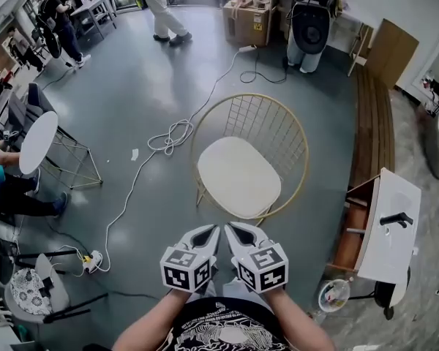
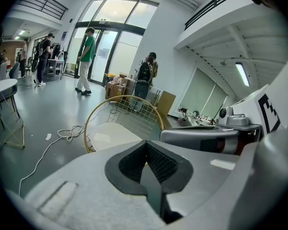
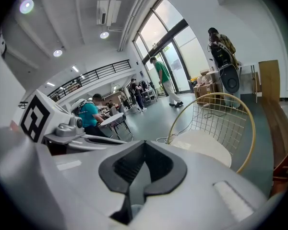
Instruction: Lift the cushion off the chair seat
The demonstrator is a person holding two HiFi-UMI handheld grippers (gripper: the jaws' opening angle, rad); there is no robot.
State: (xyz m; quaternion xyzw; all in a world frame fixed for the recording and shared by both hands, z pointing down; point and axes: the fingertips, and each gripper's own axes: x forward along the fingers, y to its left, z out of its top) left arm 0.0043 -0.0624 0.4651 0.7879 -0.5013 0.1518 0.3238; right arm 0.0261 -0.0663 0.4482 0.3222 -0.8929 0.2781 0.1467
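Observation:
A round cream cushion (image 1: pixel 238 175) lies flat on the seat of a gold wire chair (image 1: pixel 300 134), ahead of me on the grey floor. My left gripper (image 1: pixel 211 231) and right gripper (image 1: pixel 233 229) are held side by side just short of the chair's near edge, their tips almost touching each other. Both point at the seat from above, apart from it. In the left gripper view the left gripper (image 2: pixel 145 143) has its jaws together with nothing between them, and the cushion (image 2: pixel 113 137) lies beyond. The right gripper (image 3: pixel 144 143) looks the same, with the cushion (image 3: pixel 204 145) to its right.
A white cable (image 1: pixel 172 134) coils on the floor left of the chair and runs to a power strip (image 1: pixel 94 258). A round white table (image 1: pixel 38 141) stands at the left. A white cabinet (image 1: pixel 391 225) stands close on the right. People and cardboard boxes (image 1: pixel 245 20) are at the back.

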